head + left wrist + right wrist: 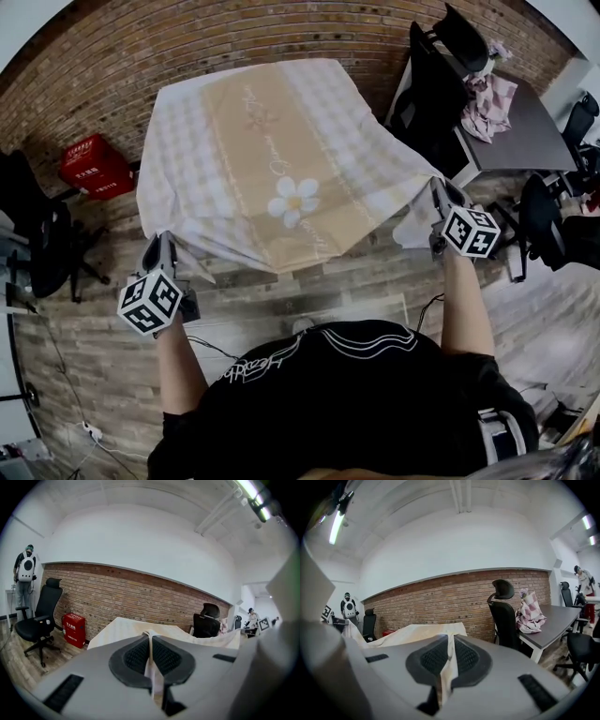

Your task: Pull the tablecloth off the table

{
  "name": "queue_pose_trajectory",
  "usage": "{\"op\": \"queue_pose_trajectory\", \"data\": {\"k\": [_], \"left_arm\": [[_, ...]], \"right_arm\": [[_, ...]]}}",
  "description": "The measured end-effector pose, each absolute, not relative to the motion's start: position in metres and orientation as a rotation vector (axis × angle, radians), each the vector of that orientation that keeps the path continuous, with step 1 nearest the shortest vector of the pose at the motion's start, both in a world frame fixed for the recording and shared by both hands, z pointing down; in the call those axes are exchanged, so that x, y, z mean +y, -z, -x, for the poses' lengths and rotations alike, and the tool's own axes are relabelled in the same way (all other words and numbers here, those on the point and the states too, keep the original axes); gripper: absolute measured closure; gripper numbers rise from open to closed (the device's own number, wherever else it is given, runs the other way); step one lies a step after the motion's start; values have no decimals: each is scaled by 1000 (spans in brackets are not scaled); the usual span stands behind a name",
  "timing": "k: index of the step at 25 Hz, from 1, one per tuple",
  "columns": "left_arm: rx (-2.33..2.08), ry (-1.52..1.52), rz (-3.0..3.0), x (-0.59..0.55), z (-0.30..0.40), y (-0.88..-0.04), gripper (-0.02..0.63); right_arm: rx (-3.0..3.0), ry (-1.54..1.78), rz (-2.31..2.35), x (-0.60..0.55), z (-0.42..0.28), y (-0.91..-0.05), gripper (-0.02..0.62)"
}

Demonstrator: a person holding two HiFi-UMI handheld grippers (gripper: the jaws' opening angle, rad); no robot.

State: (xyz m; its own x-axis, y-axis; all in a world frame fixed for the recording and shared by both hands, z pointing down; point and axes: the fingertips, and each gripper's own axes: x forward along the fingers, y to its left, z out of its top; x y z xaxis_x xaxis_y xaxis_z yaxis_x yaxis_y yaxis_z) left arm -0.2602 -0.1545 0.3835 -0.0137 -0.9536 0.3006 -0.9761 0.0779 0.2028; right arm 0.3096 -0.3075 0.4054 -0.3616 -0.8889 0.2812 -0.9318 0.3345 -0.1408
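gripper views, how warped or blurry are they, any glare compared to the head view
Left gripper view: fisheye with black corners, brick wall bowed, ceiling light blown out, the pinched tablecloth up close soft. Right gripper view: same warp, its light strip glares top left. Head view: rim curves too, but lighting is even and detail sharp.

Office, prob.: swivel chairs (40,620), grey desk (525,131), brick wall (141,56), strip lights (336,527), wood flr (84,375).
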Motion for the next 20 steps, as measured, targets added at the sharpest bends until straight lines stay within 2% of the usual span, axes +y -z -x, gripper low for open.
{"op": "queue_pose_trajectory", "data": {"k": [10,20], "left_arm": [[-2084,-64,-1872,-133,201,-358,600],[-2128,-20,-1844,-111,97,-354,600]], "right_arm": [[-2539,-423,-1644,-324,-362,-391,597],[-2566,-415,-1609,-336,-458,-388,597]]}}
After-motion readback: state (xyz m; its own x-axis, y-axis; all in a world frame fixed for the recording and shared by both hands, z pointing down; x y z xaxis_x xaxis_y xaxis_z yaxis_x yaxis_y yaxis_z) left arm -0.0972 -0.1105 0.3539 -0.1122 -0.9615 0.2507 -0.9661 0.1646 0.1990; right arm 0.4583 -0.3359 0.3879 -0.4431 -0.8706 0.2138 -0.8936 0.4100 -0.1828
